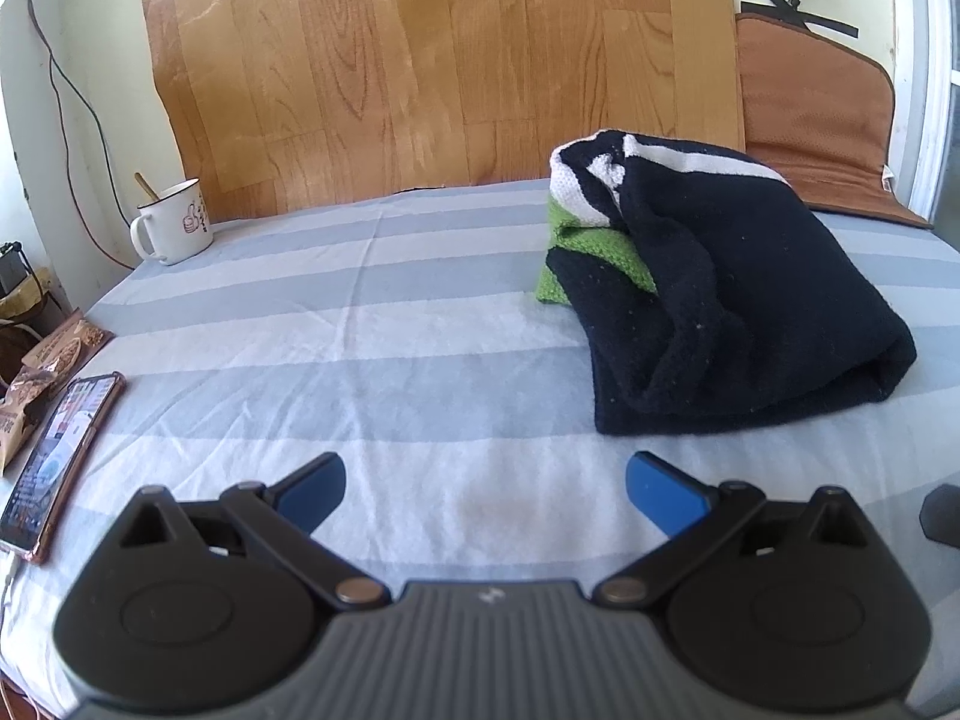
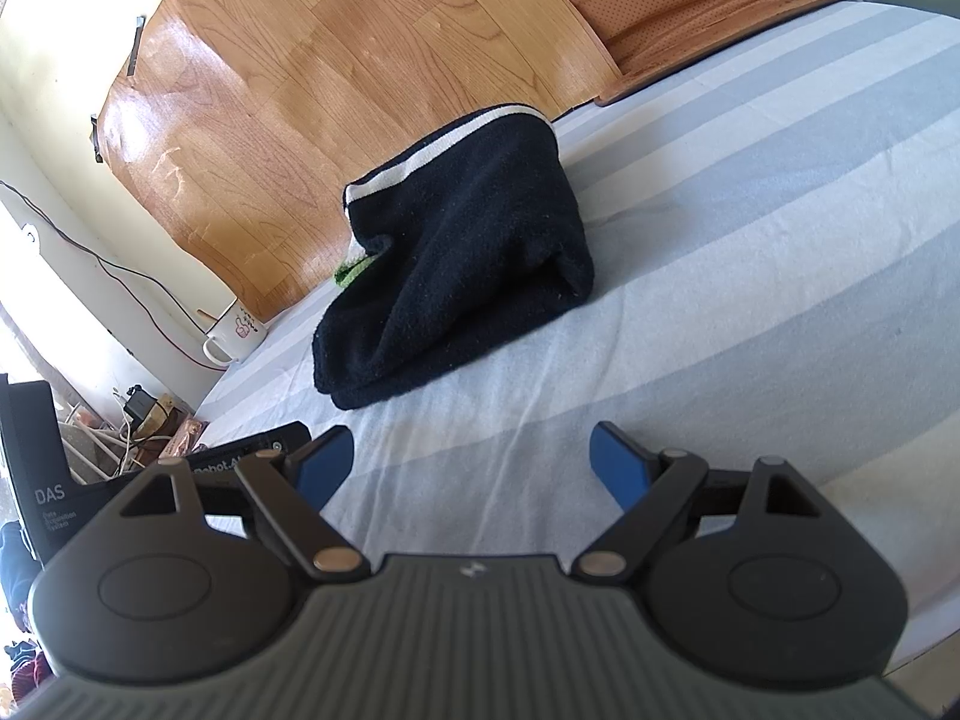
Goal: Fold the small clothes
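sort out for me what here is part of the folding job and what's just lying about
Part of the job:
- black garment with white stripe, bunched on the striped bedsheet
- green cloth tucked under it
- left gripper, right gripper, both open and empty

Just lying about:
- white mug
- phone
- snack packet
- brown cushion

Bare sheet before folded garment

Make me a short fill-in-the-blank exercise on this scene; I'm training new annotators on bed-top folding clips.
1. The black garment lies on a ____ bedsheet.
2. Both the left gripper and the right gripper are ____.
3. The white mug by the wall holds a ____.
4. A ____ lies at the bed's left edge beside snack packets.

Missing words: striped; open; spoon; phone
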The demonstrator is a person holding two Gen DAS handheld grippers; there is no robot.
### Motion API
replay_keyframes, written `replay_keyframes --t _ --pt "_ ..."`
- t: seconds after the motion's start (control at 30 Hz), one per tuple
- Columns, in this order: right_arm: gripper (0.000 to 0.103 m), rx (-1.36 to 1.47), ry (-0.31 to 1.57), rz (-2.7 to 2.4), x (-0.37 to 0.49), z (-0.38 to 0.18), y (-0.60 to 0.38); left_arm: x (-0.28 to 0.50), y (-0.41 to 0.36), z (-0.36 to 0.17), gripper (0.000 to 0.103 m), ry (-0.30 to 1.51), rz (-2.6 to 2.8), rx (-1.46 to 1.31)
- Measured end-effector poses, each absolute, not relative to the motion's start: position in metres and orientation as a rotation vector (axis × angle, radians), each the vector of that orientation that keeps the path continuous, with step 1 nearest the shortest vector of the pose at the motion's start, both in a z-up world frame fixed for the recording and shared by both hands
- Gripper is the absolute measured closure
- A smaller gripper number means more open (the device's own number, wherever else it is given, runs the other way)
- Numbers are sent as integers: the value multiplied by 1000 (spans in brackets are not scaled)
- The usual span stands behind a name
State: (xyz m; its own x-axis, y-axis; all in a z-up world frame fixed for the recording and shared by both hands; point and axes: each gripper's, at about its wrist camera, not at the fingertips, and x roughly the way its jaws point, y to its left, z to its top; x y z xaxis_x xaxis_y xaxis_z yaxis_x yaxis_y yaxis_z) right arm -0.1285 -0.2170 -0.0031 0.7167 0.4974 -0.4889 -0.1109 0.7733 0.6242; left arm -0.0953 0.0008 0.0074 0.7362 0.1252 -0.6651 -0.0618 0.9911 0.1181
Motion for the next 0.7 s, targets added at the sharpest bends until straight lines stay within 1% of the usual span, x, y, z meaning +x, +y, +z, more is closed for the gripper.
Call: replay_keyframes --t 0.7 --pt "15 603 696 360 -127 -3 -217 -95 -4 3 0 785 76 98"
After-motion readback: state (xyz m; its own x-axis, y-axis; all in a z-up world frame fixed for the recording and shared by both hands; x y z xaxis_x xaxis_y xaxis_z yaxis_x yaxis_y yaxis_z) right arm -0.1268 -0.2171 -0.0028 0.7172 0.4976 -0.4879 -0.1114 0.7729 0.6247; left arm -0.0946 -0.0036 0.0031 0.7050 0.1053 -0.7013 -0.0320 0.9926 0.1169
